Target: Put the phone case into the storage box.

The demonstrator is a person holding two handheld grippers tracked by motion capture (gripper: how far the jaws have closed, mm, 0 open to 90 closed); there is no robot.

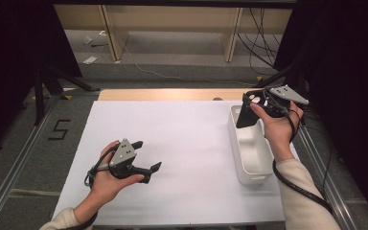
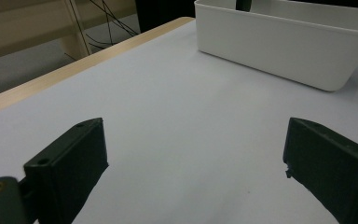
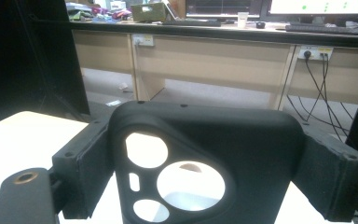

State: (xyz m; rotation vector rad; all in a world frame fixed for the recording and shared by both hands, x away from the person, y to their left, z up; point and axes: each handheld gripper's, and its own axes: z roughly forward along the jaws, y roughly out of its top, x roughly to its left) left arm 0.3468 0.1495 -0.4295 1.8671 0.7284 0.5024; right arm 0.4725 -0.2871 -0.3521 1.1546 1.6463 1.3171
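A black phone case [image 3: 205,163] is pinched across its width by the right gripper [image 1: 249,111] and held upright over the far end of the white bin [image 1: 250,153]. The left gripper [image 1: 146,155] is rested low on the white table cover [image 1: 182,143], jaws spread wide with nothing between them, well apart from the bin.

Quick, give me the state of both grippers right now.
Left gripper: open, fingers wide apart over the white table, holding nothing.
Right gripper: shut on the black phone case, held above the white bin.
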